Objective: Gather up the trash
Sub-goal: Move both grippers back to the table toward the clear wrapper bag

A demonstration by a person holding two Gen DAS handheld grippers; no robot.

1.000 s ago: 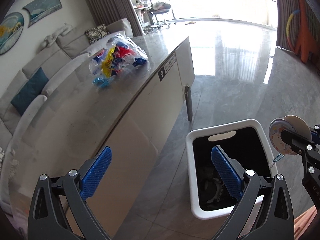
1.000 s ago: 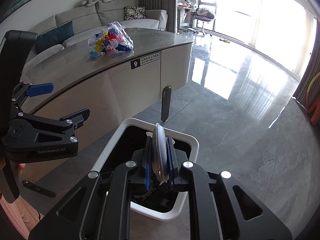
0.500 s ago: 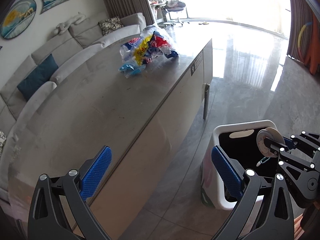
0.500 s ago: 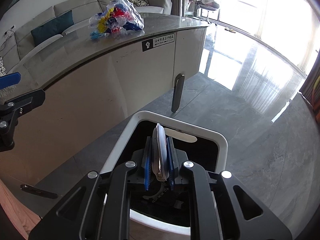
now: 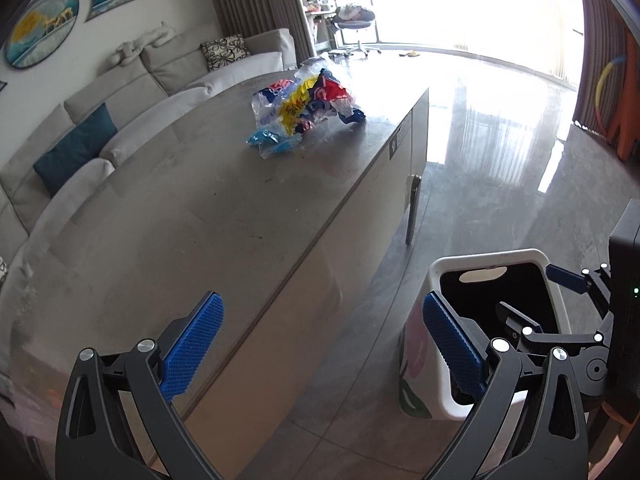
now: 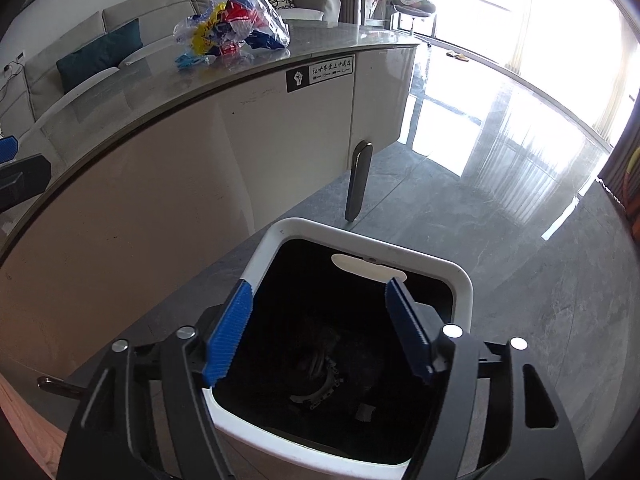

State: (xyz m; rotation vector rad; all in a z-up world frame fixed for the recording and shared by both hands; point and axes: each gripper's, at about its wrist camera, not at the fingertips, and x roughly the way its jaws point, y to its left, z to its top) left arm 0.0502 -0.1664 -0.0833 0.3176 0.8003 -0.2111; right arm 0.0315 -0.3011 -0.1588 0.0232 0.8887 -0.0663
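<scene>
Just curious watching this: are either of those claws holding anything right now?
No. The left gripper and right gripper are both open and empty; the right hangs over the bin.

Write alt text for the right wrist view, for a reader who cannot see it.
The right gripper hangs open and empty over a white trash bin with a dark inside, on a grey tiled floor. Beside the bin stands a long counter that bears a clear plastic bag of colourful wrappers; a grey sofa lies behind.
</scene>
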